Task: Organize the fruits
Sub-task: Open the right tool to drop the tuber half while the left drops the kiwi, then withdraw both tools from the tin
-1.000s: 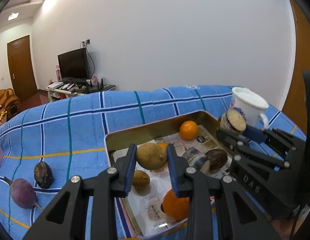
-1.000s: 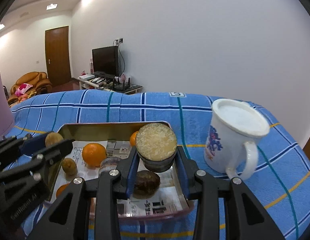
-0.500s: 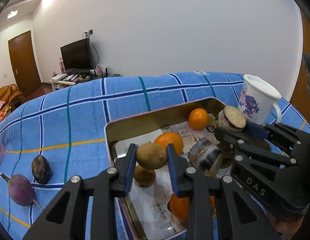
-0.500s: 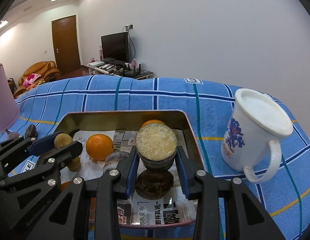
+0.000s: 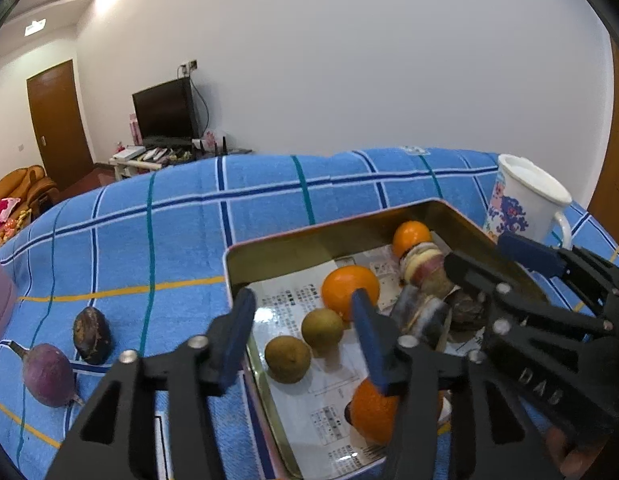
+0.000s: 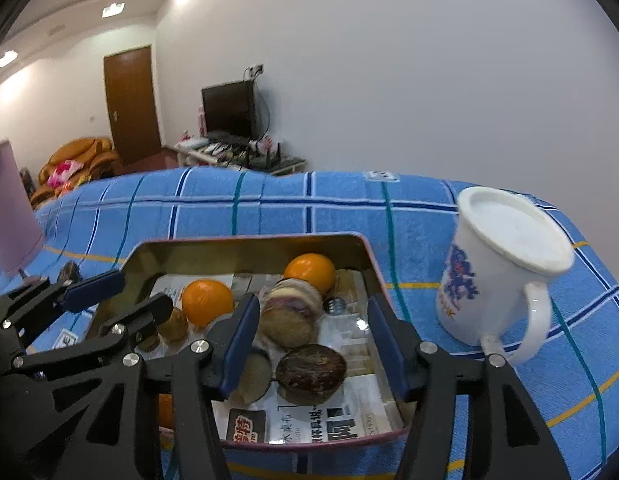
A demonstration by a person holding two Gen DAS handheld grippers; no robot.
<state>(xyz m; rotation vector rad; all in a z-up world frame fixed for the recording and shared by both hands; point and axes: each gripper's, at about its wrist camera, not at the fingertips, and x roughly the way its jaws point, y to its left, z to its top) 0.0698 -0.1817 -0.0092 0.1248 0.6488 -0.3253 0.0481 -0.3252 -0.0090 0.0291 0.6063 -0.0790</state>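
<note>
Both tools hang over the metal tray (image 6: 361, 248) with their jaws spread and nothing between them. The left tool (image 5: 305, 336) sits above the tray's near-left corner; the right tool (image 6: 313, 340) is over the tray's near-right side, directly above a cut purple-and-cream root piece (image 6: 291, 312) and a dark brown halved fruit (image 6: 311, 372).

The tray rests on a blue checked cloth (image 5: 149, 240) and is lined with newsprint. Inside it lie three oranges — one at the far-right corner (image 5: 411, 236), one mid-tray (image 5: 349, 290), one at the near edge (image 5: 373, 412) — and two small brown round fruits (image 5: 305, 344) side by side toward the tray's left wall. Left of the tray, well apart from it on the cloth, lie a dark wrinkled fruit (image 5: 91, 334) and a purple radish-like root (image 5: 49, 374); these look like what remains to be gathered. A white mug (image 6: 497, 268) stands just right of the tray.

The dark fruit is probably light with a leathery skin, so a modest pinch across its shorter width should hold. The purple root is likely heavier, firm and smooth — grip the widest part of the bulb, not the thin tail, since a rounded surface may roll out of flat pads.
</note>
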